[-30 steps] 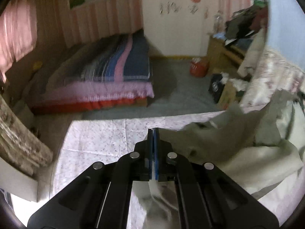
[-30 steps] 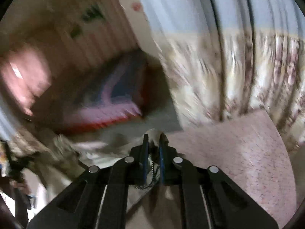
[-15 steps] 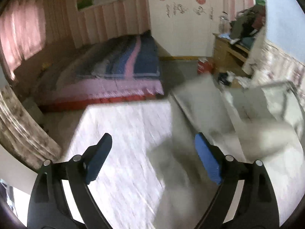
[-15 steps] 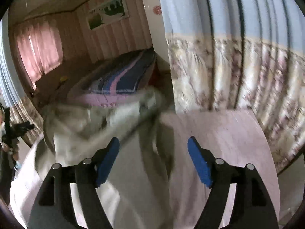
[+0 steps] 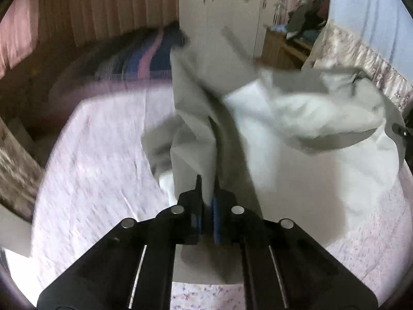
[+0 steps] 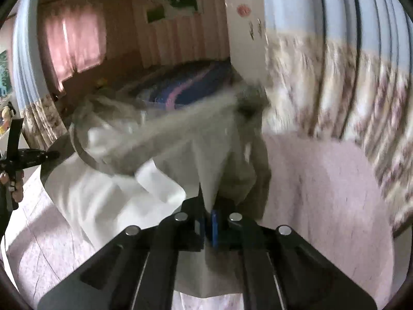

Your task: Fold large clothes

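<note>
Large pale grey-white fabric garment (image 5: 278,134) lying bunched and partly lifted over pink floral-print sheet (image 5: 98,170), filling centre to 3 o'clock of left wrist view. Folds blurred by motion; exact shape of garment not determinable.

Left gripper (image 5: 206,193): black two-finger tongs with blue pads, jaws nearly together, pinching a narrow fold of garment. Cloth rising from grip toward 12 o'clock, then spreading toward 2 o'clock.

Right gripper (image 6: 207,206): same build, jaws nearly together, clamping a tapering fold of garment (image 6: 180,170). Cloth fanning out from grip toward 10 o'clock and 12 o'clock, hanging clear of sheet (image 6: 322,180) near the grip, touching it lower at 8 o'clock.

Left gripper handle and gripping hand (image 6: 15,186) showing at 9 o'clock in right wrist view, just beside garment edge.

Surroundings noted: striped blue, pink and purple bedspread (image 5: 139,59) at 11 o'clock in left view, beyond sheet. Floral cream curtain (image 6: 335,82) at 2 o'clock in right view, heavily blurred. Pink window drape (image 6: 74,41) at 10 o'clock. Wooden dresser with piled dark clothing (image 5: 296,36) at 1 o'clock in left view. White wardrobe door with pink flower decals (image 5: 219,5) at 12 o'clock.
</note>
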Motion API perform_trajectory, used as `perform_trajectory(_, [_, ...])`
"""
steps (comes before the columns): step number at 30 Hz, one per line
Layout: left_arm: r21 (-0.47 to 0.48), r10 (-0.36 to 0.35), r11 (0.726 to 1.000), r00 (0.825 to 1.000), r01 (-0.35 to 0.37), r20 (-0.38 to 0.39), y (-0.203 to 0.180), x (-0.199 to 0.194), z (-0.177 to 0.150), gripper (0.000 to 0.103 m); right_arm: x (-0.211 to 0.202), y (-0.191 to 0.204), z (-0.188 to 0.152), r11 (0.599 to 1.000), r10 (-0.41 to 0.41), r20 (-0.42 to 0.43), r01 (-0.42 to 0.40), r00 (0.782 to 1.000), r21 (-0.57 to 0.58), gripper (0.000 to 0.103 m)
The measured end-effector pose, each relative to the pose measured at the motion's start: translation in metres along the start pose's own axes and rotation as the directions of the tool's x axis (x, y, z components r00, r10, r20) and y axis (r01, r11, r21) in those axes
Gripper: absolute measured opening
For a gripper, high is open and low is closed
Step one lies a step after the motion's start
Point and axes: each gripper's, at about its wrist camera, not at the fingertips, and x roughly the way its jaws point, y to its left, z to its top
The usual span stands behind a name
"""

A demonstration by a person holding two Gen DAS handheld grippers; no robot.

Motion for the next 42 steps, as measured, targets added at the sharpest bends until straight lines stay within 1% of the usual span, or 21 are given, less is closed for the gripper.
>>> perform_trajectory(3, [-0.08, -0.032, 0.996, 0.999, 0.035, 0.041, 0.017, -0.01, 0.021, 0.004, 0.0, -0.029, 0.024, 0.99, -0.016, 0.062, 0.007, 0.998, 0.14, 0.002])
perform_trajectory(5, [-0.126, -0.055, 0.991, 0.998, 0.051, -0.029, 0.031, 0.015, 0.023, 0.006, 0.022, -0.057, 0.019, 0.961, -0.023, -0.003, 0.022, 1.0, 0.276, 0.002])
perform_trajectory(7, [-0.126, -0.065, 0.991, 0.99, 0.05, -0.125, 0.034, 0.041, 0.009, 0.008, 0.046, -0.064, 0.003, 0.954, -0.056, -0.1, 0.083, 0.993, 0.289, 0.002])
perform_trajectory(9, [-0.087, -0.039, 0.996, 0.985, 0.024, -0.171, 0.025, 0.049, -0.007, 0.01, 0.05, -0.068, -0.022, 0.95, -0.03, -0.137, 0.071, 0.99, 0.305, 0.005])
perform_trajectory(11, [-0.061, -0.012, 0.998, 0.986, 0.002, -0.165, 0.019, 0.044, -0.014, 0.013, 0.034, -0.071, -0.037, 0.945, -0.02, -0.111, 0.055, 0.994, 0.322, 0.014])
perform_trajectory(12, [-0.059, -0.003, 0.998, 0.988, -0.006, -0.157, 0.019, 0.039, -0.015, 0.017, 0.026, -0.07, -0.039, 0.945, -0.03, -0.103, 0.062, 0.994, 0.32, 0.03])
perform_trajectory(13, [-0.065, 0.001, 0.998, 0.989, -0.011, -0.15, 0.02, 0.035, -0.016, 0.026, 0.018, -0.07, -0.041, 0.946, -0.048, -0.098, 0.076, 0.994, 0.314, 0.063])
perform_trajectory(14, [-0.074, 0.013, 0.997, 0.989, -0.024, -0.145, 0.023, 0.031, -0.015, 0.035, 0.006, -0.068, -0.043, 0.947, -0.076, -0.086, 0.099, 0.993, 0.306, 0.077])
perform_trajectory(15, [-0.091, 0.035, 0.995, 0.991, -0.048, -0.132, 0.027, 0.025, -0.015, 0.065, -0.004, -0.067, -0.048, 0.947, -0.09, -0.07, 0.107, 0.993, 0.302, 0.084])
perform_trajectory(16, [-0.104, 0.045, 0.993, 0.993, -0.057, -0.114, 0.03, 0.02, -0.015, 0.088, -0.008, -0.067, -0.05, 0.949, -0.087, -0.065, 0.102, 0.994, 0.298, 0.084])
perform_trajectory(18, [-0.13, 0.038, 0.99, 0.996, -0.049, -0.085, 0.034, 0.016, -0.018, 0.091, -0.011, -0.067, -0.056, 0.947, -0.046, -0.073, 0.067, 0.996, 0.314, 0.084])
perform_trajectory(21, [-0.16, -0.039, 0.987, 0.991, 0.018, -0.125, 0.032, 0.028, -0.022, 0.091, 0.007, -0.061, -0.065, 0.94, 0.01, -0.114, 0.029, 0.993, 0.339, 0.084])
perform_trajectory(24, [-0.164, -0.035, 0.986, 0.988, 0.01, -0.149, 0.025, 0.05, -0.023, 0.088, 0.022, -0.044, -0.074, 0.943, 0.04, -0.123, 0.003, 0.992, 0.333, 0.084])
perform_trajectory(26, [-0.185, -0.097, 0.98, 0.983, 0.068, -0.156, 0.017, 0.05, -0.024, 0.07, 0.03, -0.037, -0.074, 0.946, 0.043, -0.115, -0.003, 0.992, 0.323, 0.077])
perform_trajectory(27, [-0.171, -0.099, 0.983, 0.983, 0.072, -0.153, 0.013, 0.05, -0.024, 0.061, 0.034, -0.035, -0.074, 0.943, 0.071, -0.111, -0.03, 0.991, 0.33, 0.045])
perform_trajectory(28, [-0.154, -0.091, 0.986, 0.985, 0.068, -0.149, 0.01, 0.048, -0.024, 0.042, 0.038, -0.034, -0.074, 0.938, 0.086, -0.116, -0.041, 0.99, 0.345, 0.029])
perform_trajectory(30, [-0.115, -0.041, 0.993, 0.99, 0.025, -0.138, 0.004, 0.041, -0.023, 0.023, 0.034, -0.028, -0.069, 0.945, 0.067, -0.095, -0.033, 0.993, 0.326, 0.013])
perform_trajectory(31, [-0.132, -0.094, 0.988, 0.988, 0.077, -0.126, 0.005, 0.033, -0.024, 0.006, 0.028, -0.027, -0.068, 0.943, 0.074, -0.074, -0.046, 0.995, 0.33, 0.01])
perform_trajectory(32, [-0.148, -0.127, 0.983, 0.985, 0.109, -0.118, 0.008, 0.025, -0.027, 0.006, 0.02, -0.027, -0.067, 0.937, 0.094, -0.045, -0.073, 0.995, 0.341, 0.008])
perform_trajectory(38, [-0.137, -0.163, 0.979, 0.984, 0.152, -0.071, 0.008, -0.034, -0.051, 0.004, -0.038, -0.008, -0.071, 0.925, 0.204, -0.003, -0.192, 0.979, 0.328, 0.007])
perform_trajectory(42, [-0.141, -0.195, 0.972, 0.98, 0.19, -0.023, 0.003, -0.093, -0.081, 0.004, -0.082, 0.005, -0.081, 0.931, 0.228, 0.011, -0.221, 0.974, 0.289, 0.006])
